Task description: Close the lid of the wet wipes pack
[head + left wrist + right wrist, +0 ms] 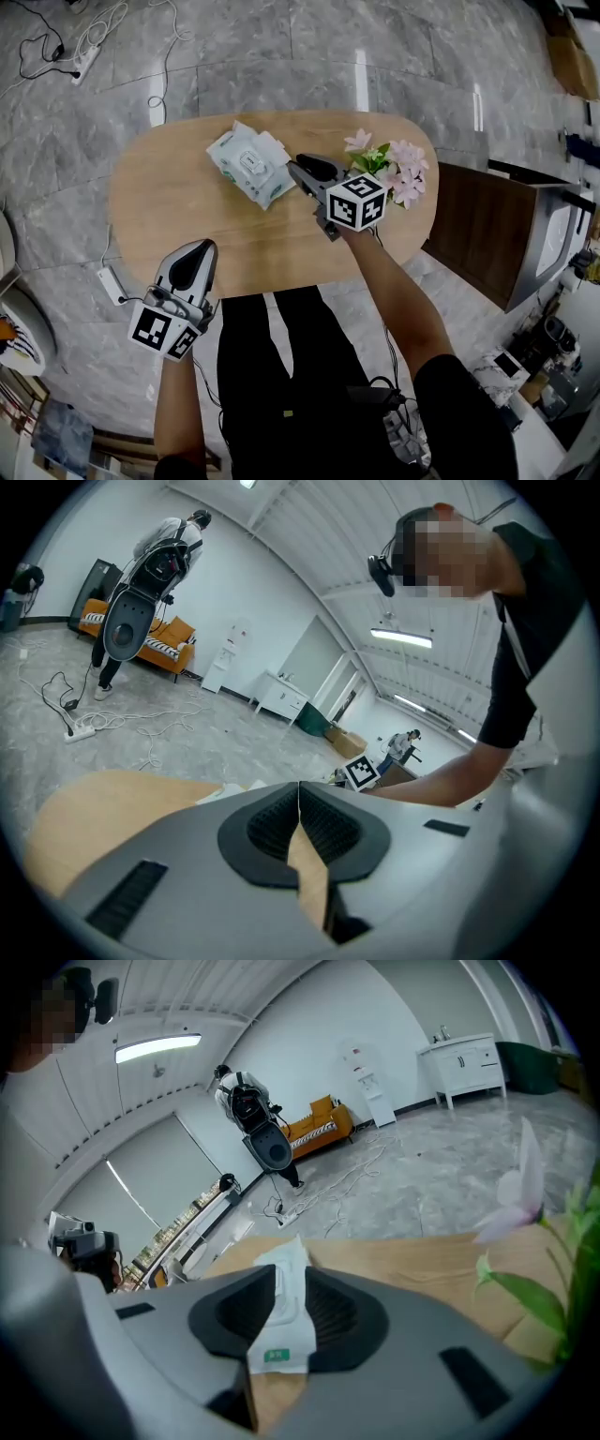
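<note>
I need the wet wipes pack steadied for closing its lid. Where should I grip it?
Likely the thin end seam facing the right gripper, approached from the flowers' side; the wet wipes pack lies flat, so only its edges can be pinched.

A grey marble floor (pixel 281 56) gleams under ceiling strip lights (pixel 403 637). An oval wooden table (pixel 169 216) stands beside a dark brown cabinet (pixel 478 234). Against the white walls (pixel 262 592) sits what may be an orange sofa (pixel 178 635). White cables (pixel 94 37) trail.

The left gripper (pixel 201 247) sits back by the body, jaws meeting at their tips. The right arm (pixel 394 291) stretches forward, the right gripper (pixel 298 169) showing a narrow gap between its jaws.
</note>
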